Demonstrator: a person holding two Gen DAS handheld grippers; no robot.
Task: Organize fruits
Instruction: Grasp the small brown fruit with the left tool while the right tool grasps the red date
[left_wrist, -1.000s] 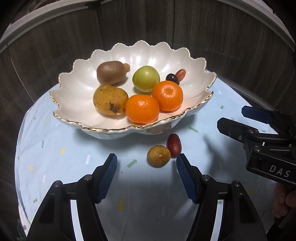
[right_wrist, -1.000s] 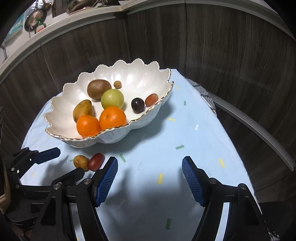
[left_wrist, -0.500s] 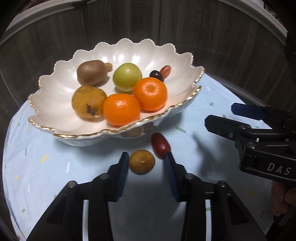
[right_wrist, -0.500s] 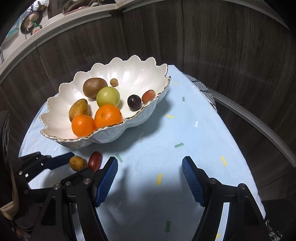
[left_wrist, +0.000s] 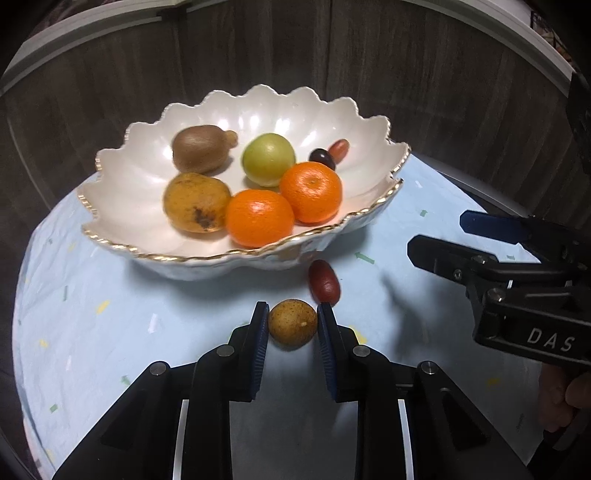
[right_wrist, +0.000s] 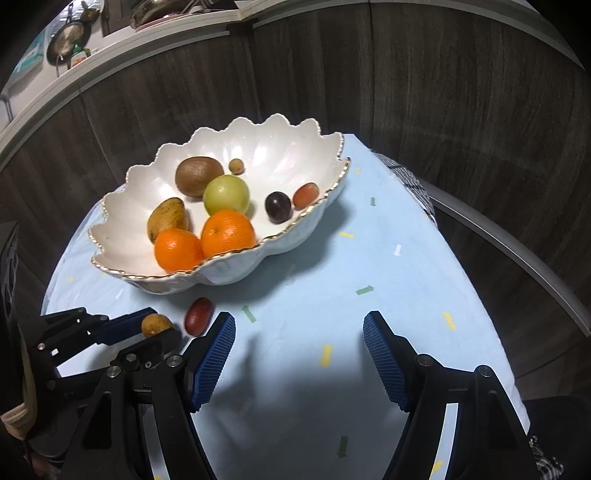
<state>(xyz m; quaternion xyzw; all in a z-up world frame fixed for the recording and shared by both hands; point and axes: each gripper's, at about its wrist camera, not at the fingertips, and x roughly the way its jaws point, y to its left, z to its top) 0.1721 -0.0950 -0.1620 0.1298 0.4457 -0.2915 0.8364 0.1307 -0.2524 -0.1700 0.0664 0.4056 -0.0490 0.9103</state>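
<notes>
Blue tablecloth (left_wrist: 110, 332); "DAS" on right tool (left_wrist: 436, 240)

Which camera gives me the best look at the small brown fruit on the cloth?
Left wrist: the small brown fruit sits centred and unblocked, pinched by the left gripper. Right wrist shows only its top behind that gripper.

bowl (left_wrist: 122, 177): pearl white, gold rim
tablecloth (left_wrist: 110, 332): pale blue, confetti flecks
pads (right_wrist: 214, 354): blue, ribbed
oranges (left_wrist: 258, 218): bright orange

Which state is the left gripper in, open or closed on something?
Closed on the small brown fruit: the left gripper has both blue pads against its sides, on the tablecloth outside the bowl.
</notes>
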